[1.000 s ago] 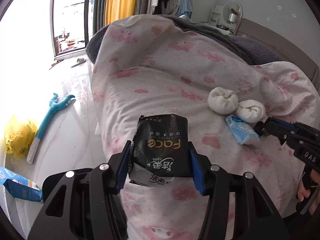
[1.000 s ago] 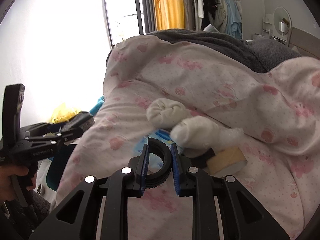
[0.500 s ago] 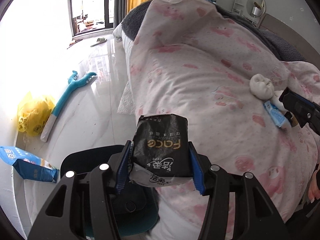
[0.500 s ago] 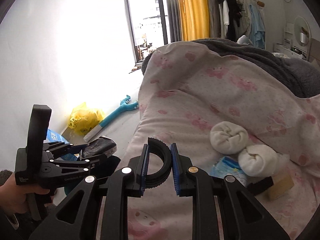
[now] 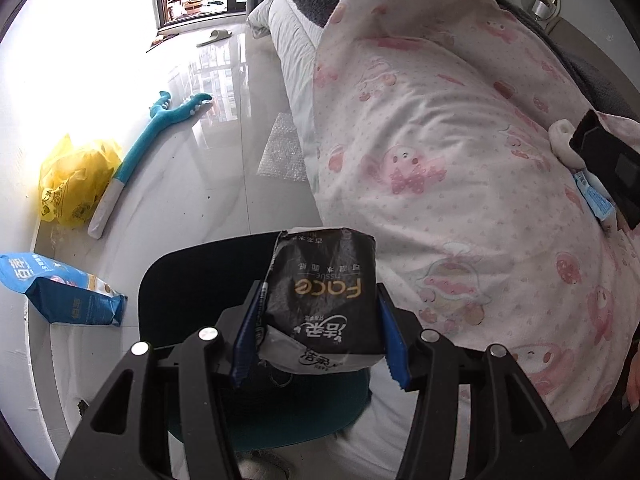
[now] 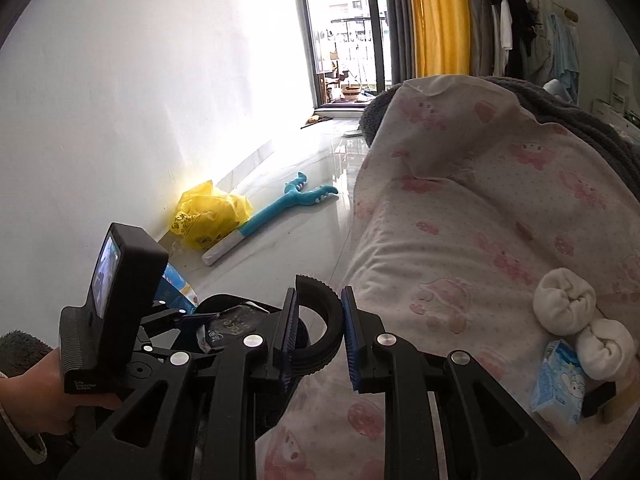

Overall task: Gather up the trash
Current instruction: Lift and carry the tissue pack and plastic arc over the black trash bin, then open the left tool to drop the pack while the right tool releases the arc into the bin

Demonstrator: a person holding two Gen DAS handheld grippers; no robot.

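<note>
My left gripper (image 5: 320, 336) is shut on a black tissue pack (image 5: 324, 296) and holds it above a dark bin (image 5: 192, 280) that stands on the floor beside the bed. The pack also shows in the right wrist view (image 6: 232, 326) over the bin (image 6: 224, 304). My right gripper (image 6: 318, 340) is shut on a black ridged ring (image 6: 326, 328) above the bed's edge. A small blue tissue packet (image 6: 560, 380) lies on the pink quilt (image 6: 460, 240) next to two white sock balls (image 6: 566, 300).
On the floor lie a yellow plastic bag (image 5: 72, 180), a blue dinosaur-head grabber toy (image 5: 148, 148), a blue snack bag (image 5: 60, 292) and bubble wrap (image 5: 282, 152). A grey blanket (image 6: 560, 108) covers the far bed. A cardboard tape roll (image 6: 622, 396) lies by the socks.
My left gripper has swung left off the bed with the tissue pack and now hangs over the bin. My right gripper has drawn back and turned left with the ring.
</note>
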